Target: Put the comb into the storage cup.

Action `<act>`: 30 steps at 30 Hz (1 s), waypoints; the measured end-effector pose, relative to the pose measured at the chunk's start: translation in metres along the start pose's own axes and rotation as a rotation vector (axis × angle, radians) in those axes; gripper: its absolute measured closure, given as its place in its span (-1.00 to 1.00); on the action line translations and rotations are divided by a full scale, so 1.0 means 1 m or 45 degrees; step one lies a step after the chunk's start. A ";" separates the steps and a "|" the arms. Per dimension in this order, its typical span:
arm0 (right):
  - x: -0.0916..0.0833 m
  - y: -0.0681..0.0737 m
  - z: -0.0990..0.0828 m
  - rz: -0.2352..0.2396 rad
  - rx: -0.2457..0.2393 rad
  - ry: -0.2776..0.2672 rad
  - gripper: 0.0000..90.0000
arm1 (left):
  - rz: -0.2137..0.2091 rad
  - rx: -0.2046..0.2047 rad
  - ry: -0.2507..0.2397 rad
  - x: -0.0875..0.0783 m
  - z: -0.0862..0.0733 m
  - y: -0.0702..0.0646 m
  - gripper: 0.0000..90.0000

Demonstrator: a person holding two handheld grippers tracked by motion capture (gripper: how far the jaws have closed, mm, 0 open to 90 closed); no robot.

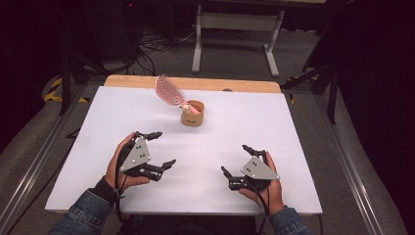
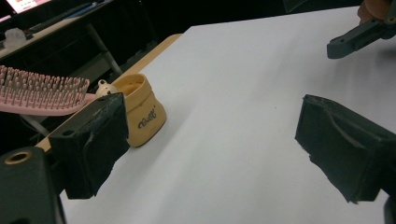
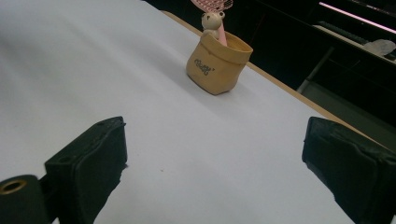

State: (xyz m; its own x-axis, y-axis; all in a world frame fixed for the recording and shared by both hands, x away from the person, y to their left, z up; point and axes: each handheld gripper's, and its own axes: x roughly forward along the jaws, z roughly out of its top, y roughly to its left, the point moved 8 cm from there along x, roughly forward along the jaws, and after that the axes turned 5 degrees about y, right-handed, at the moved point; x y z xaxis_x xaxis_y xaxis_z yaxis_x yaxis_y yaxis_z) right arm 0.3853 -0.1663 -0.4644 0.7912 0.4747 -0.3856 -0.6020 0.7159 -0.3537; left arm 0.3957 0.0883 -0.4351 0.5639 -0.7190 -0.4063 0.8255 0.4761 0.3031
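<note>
A tan sack-shaped holder (image 1: 193, 114) stands upright near the back middle of the white table (image 1: 98, 127). A pink hairbrush (image 1: 169, 91) sticks out of it, head up and leaning left, with a small figure on the rim. In the left gripper view the holder (image 2: 140, 112) sits behind the left jaw, the brush (image 2: 42, 91) pointing left. The right gripper view has the holder (image 3: 218, 63) ahead, centred. My left gripper (image 1: 157, 149) rests open at the front left, nothing between its jaws. My right gripper (image 1: 240, 159) rests open at the front right, likewise empty.
A wooden strip (image 1: 195, 83) runs along the table's far edge. Beyond it stand a white metal frame (image 1: 237, 24) and cables on the floor. Metal rails (image 1: 342, 161) flank the table. My right gripper's jaw tip (image 2: 357, 37) shows at the top right of the left gripper view.
</note>
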 end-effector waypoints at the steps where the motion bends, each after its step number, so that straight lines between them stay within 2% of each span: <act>1: 0.000 0.000 0.000 0.000 -0.001 0.001 -0.84 | 0.003 0.010 -0.001 -0.001 -0.001 0.000 -0.77; 13: -0.003 0.000 0.002 -0.001 -0.010 -0.007 -0.84 | 0.000 0.041 0.023 -0.003 -0.006 -0.007 -0.77; 30: -0.014 -0.005 -0.001 -0.026 -0.016 -0.003 -0.85 | 0.028 0.024 0.055 -0.014 -0.020 -0.007 -0.77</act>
State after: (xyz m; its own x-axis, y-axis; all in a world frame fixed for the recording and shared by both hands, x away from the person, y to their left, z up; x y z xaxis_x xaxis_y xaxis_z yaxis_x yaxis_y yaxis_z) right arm 0.3769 -0.1772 -0.4581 0.8034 0.4613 -0.3766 -0.5872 0.7188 -0.3721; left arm 0.3828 0.1050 -0.4491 0.5826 -0.6858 -0.4361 0.8126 0.4816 0.3282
